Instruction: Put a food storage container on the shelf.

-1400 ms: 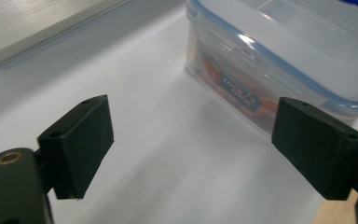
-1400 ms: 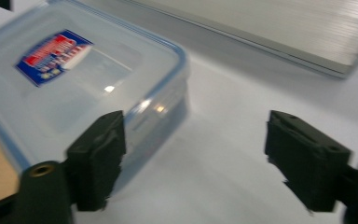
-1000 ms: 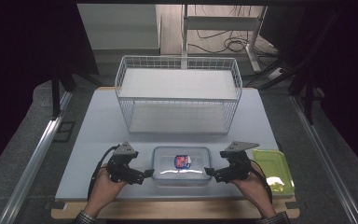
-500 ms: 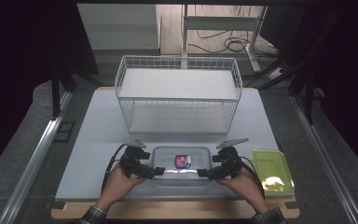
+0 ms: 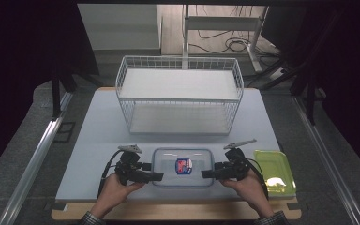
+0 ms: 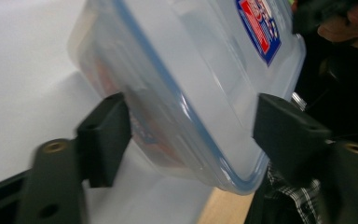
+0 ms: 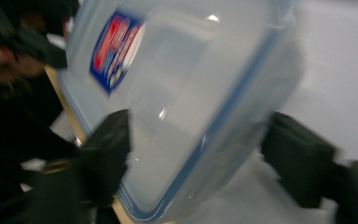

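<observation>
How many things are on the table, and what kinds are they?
Wire basket: 1
Clear container with a red-and-blue label: 1
Yellow-green lid: 1
Grippers, left gripper and right gripper, held at the container's ends: 2
Total: 5

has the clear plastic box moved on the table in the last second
No. In the high view the clear plastic box sits the same way beside the green lid and before the wire basket.

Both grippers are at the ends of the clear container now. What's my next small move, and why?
Probably close both: the left hand-held gripper and right hand-held gripper each have open jaws straddling an end of the clear container, so nothing is clamped yet. Grip before lifting.
</observation>
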Action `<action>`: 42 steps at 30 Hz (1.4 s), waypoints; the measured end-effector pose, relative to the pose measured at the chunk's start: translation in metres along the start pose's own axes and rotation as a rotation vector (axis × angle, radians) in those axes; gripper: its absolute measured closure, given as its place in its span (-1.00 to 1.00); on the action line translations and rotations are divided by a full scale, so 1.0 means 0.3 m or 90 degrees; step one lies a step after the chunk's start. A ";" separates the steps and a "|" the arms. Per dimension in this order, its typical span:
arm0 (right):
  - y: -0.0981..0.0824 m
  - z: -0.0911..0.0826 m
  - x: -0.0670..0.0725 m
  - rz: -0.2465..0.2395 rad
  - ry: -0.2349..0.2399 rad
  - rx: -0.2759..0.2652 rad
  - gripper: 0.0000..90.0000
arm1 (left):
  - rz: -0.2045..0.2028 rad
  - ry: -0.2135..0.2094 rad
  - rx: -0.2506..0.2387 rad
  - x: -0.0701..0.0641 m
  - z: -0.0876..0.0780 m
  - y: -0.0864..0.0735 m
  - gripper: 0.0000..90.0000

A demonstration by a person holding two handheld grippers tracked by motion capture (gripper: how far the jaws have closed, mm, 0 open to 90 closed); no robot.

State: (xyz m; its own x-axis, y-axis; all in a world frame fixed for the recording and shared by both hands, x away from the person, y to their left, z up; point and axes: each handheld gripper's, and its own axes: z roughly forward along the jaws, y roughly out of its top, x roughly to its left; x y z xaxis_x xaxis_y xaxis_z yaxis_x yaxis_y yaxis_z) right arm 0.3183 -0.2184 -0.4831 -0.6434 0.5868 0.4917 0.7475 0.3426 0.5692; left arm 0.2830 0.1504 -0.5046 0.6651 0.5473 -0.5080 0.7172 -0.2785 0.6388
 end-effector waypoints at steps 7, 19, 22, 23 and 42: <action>-0.028 -0.037 0.017 0.016 0.000 -0.031 0.02 | -0.040 -0.004 -0.050 -0.008 -0.024 -0.023 0.02; -0.048 -0.040 0.047 -0.018 -0.029 -0.094 0.09 | -0.037 0.020 -0.093 -0.011 -0.036 -0.025 0.14; -0.046 -0.039 0.045 -0.029 -0.034 -0.114 0.09 | -0.029 0.026 -0.094 -0.013 -0.041 -0.018 0.14; -0.044 -0.042 0.047 -0.032 -0.032 -0.121 0.10 | -0.026 0.026 -0.097 -0.013 -0.045 -0.015 0.14; 0.055 -0.087 0.099 -0.085 -0.023 -0.164 0.12 | 0.010 0.032 -0.156 -0.031 -0.153 0.060 0.19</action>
State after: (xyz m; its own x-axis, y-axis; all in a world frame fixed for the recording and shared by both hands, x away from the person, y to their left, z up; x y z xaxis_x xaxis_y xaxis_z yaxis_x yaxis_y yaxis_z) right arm 0.3073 -0.2146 -0.4419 -0.7237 0.5758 0.3804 0.5870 0.2239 0.7780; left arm 0.2802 0.1765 -0.4618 0.6601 0.5847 -0.4716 0.6311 -0.0913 0.7703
